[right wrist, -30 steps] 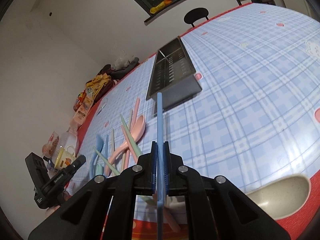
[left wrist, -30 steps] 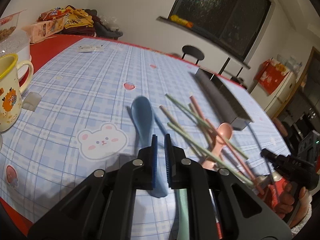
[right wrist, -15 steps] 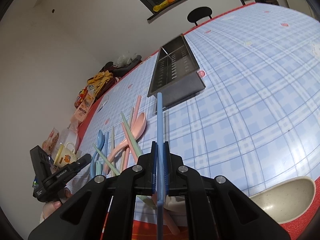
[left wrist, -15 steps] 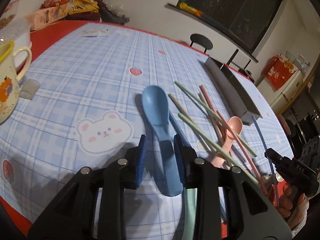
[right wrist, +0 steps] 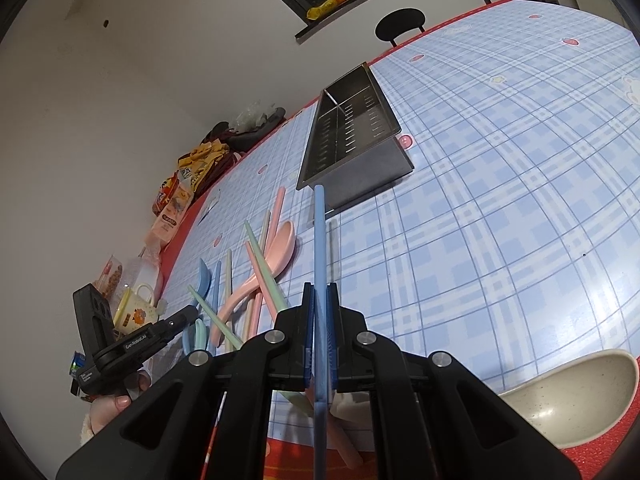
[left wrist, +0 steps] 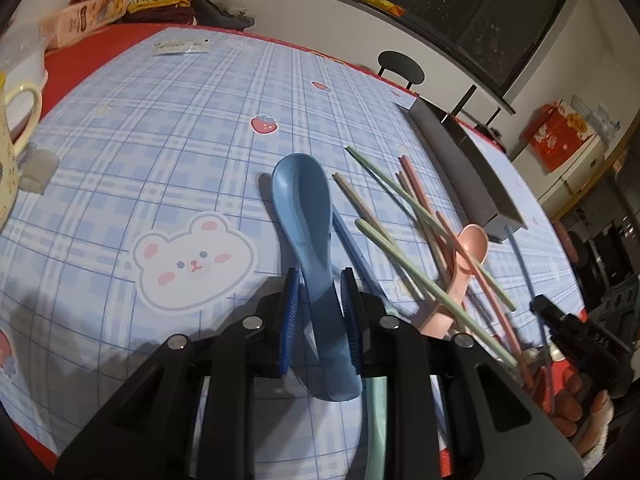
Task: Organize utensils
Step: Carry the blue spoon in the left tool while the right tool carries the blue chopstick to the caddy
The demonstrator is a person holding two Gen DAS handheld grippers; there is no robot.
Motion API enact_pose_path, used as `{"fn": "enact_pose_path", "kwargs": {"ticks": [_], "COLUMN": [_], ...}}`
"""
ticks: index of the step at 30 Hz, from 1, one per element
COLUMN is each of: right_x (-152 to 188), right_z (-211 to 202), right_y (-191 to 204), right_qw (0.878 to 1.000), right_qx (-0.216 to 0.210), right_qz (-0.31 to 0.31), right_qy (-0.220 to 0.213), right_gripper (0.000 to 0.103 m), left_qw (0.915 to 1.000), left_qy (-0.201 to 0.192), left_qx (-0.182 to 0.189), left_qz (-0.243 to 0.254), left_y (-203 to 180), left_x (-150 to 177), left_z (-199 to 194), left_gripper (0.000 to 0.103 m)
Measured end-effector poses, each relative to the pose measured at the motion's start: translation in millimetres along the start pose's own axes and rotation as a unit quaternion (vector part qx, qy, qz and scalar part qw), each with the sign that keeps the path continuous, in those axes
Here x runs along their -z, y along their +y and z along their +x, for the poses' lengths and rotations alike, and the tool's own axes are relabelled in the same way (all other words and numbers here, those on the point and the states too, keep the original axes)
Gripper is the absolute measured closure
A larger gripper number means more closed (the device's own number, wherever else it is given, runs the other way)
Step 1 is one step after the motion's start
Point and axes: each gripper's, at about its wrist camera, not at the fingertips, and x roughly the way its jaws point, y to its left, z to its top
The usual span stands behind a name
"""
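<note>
1. Now your left gripper [left wrist: 318, 292] straddles the handle of the blue spoon [left wrist: 306, 216], which lies flat on the checked tablecloth [left wrist: 168, 128]. The jaws have just been closing, yet a sliver of gap shows on each side of the handle, so you do not have it pinched.
2. Your right gripper [right wrist: 319, 292] is pressed together on a blue chopstick [right wrist: 319, 240], held up off the cloth with its tip aimed toward the metal caddy [right wrist: 352, 120].
3. So two pickups are in hand at once, and I judge the sorting barely begun: the caddy (two slotted compartments under a thin divider) looks empty from here.
4. Next, close the left jaws fully on the handle before lifting. It is smooth, rounded plastic that tapers, so it could slide or roll between the pads.
5. The chopstick is thin, straight and matte. Tipping it into one compartment calls for a steady wrist.
6. Just beside the blue spoon lies a crossed heap: green chopsticks [left wrist: 400, 248], pink chopsticks [left wrist: 424, 196] and a pink spoon [left wrist: 472, 244], all pastel plastic and overlapping, so lift the spoon clear of them.
7. A speckled cream ladle [right wrist: 568, 396] rests at the table's red edge, well apart from the heap.
</note>
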Motion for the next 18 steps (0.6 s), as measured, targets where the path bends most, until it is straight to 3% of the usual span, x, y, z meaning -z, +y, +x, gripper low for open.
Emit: {"fn": "enact_pose_path", "kwargs": {"ticks": [6, 18], "right_x": [0.9, -17.2], "right_z": [-2.0, -5.3], "right_y": [-0.7, 0.0], "right_qw": [1.000, 1.000], "right_qx": [0.001, -0.016], "right_qz": [0.002, 0.006], "right_qy": [-0.004, 0.003], "right_gripper": [0.096, 0.096], "left_qw": [0.9988, 0.9981], "left_qy": [-0.016, -0.046], "left_qx": [-0.030, -0.013], "left_qz": [0.034, 0.039], "left_y": [-15.3, -31.1], "left_x": [2.0, -9.0], "left_z": [-3.8, -35.3], "left_gripper": [0.085, 0.085]}}
